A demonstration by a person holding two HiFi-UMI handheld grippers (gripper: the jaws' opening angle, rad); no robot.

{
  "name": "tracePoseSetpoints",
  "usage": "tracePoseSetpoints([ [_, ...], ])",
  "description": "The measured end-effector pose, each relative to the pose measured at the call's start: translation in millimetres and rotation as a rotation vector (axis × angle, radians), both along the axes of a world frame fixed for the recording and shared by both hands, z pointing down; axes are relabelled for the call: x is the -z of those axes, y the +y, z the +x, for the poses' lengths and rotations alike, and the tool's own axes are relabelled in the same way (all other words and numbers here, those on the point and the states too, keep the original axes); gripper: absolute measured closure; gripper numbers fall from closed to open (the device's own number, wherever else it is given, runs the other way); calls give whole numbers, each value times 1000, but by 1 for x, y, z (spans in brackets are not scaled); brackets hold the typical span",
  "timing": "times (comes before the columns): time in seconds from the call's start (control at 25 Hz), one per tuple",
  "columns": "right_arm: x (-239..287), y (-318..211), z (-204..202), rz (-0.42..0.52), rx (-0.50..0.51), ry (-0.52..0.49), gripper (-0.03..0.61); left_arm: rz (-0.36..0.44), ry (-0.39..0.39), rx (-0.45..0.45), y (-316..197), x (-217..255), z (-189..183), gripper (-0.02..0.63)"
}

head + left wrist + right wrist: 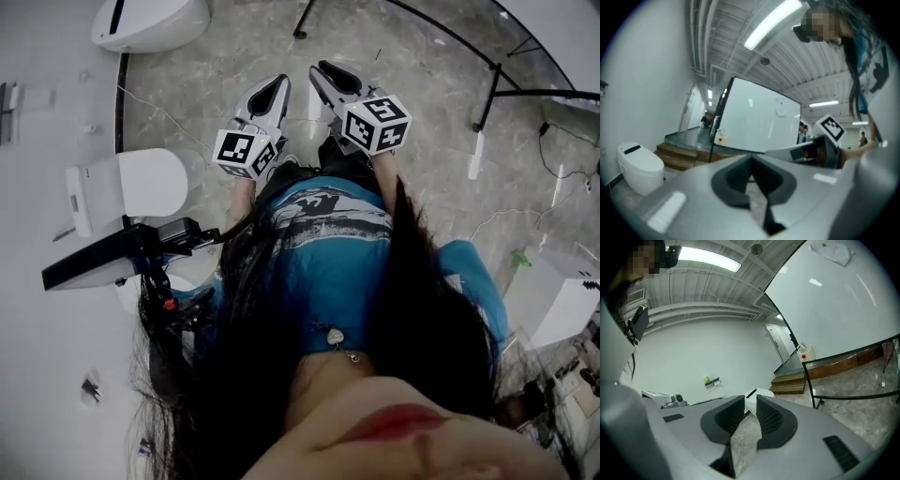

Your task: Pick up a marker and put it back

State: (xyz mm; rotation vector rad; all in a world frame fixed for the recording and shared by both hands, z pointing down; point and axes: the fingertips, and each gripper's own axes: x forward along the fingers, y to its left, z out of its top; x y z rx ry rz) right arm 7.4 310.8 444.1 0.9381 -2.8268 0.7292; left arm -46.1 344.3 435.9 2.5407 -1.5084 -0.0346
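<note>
No marker shows in any view. Both grippers are held in front of the person's body, above the marble floor. My left gripper has its jaws meeting at the tips, with nothing between them. My right gripper is beside it, jaws parted by a narrow slit that is empty. A large whiteboard on a black frame stands ahead of both grippers.
A white toilet stands at the far left, and another white unit is nearer. The whiteboard's black legs cross the floor at right. A white box sits at the right edge. Wooden steps lie beyond.
</note>
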Motion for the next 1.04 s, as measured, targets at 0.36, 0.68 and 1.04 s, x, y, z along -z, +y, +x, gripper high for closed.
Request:
tracePoseSetpoints([
  [0.36,-13,29,5,-35,-75,-16,508,-28,-1,-78,17,-10,6,612],
  [0.68,-12,31,24,-45,-142,-6,508,-24,9,-142,12,-4,21,611],
  [1.04,-1,72,7,8,-188,1,508,35,2,-164,52,9,-4,612],
])
